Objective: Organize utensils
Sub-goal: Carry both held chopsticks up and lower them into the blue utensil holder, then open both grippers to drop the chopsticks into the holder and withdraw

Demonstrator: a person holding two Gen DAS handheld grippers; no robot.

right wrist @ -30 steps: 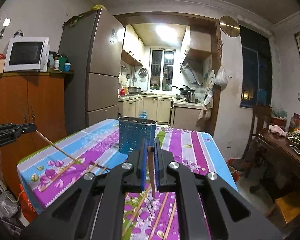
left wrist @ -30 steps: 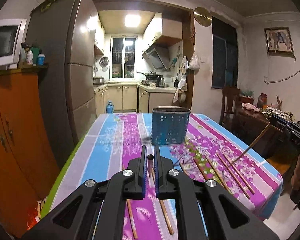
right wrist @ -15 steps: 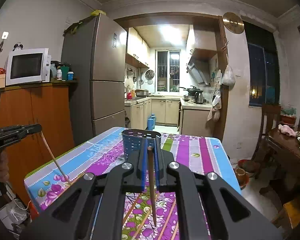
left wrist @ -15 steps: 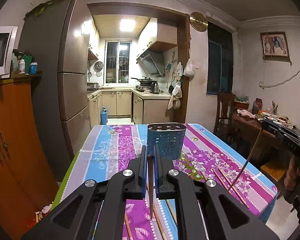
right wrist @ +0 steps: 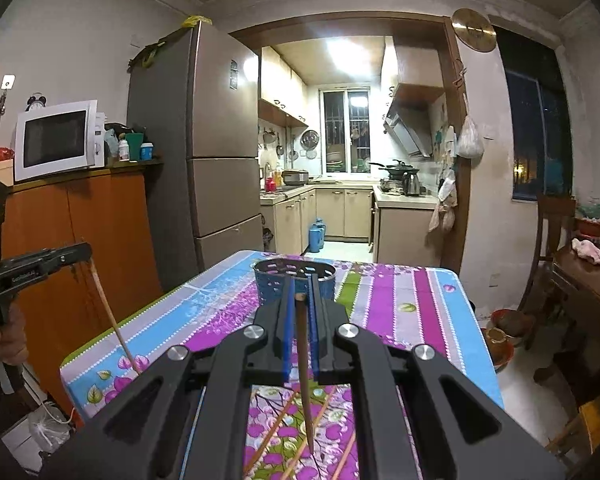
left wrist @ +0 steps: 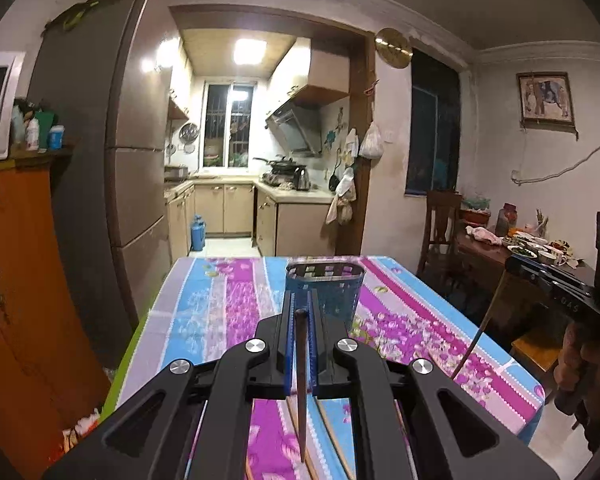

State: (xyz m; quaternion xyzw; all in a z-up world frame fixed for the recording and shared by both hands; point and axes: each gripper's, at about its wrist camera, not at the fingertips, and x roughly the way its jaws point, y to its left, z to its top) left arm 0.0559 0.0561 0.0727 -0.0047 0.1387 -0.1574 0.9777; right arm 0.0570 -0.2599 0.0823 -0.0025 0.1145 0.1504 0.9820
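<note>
A thin brown wooden chopstick hangs clamped in the left claw; another brown wooden chopstick hangs clamped in the right claw, both above the floral-clothed surface before a blue perforated plastic holder

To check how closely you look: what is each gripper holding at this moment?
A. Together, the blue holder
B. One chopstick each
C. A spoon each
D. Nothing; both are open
B: the left gripper is shut on a chopstick hanging point down, and the right gripper on another chopstick; the blue holder stands untouched on the table.
</note>
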